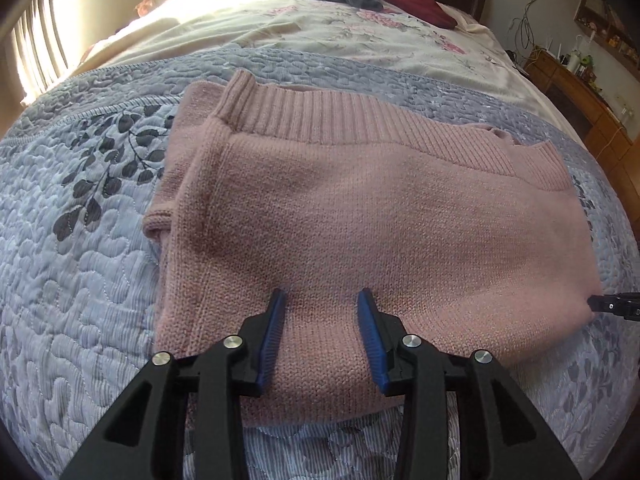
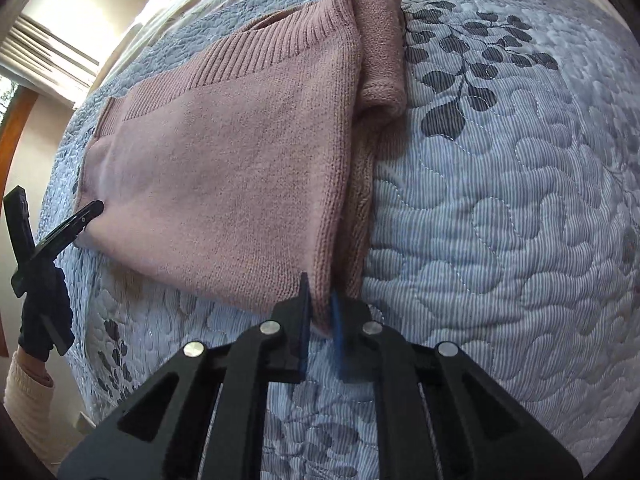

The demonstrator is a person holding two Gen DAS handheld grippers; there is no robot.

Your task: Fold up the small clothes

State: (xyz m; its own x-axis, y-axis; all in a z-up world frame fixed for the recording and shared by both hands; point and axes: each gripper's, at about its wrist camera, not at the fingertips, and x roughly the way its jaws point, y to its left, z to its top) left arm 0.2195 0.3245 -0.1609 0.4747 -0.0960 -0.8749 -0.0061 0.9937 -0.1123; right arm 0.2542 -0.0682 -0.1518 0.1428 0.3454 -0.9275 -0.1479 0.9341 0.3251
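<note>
Pink knit sweater (image 1: 360, 216) lies folded on your quilted blue bedspread (image 1: 80, 300) (ribbed hem far side). Left gripper (image 1: 322, 300) spread above it; right gripper (image 2: 320, 304) pinches its corner.

Daylight from window (image 1: 36, 52) at left, glare there; strong fisheye warping, dark corners.
</note>
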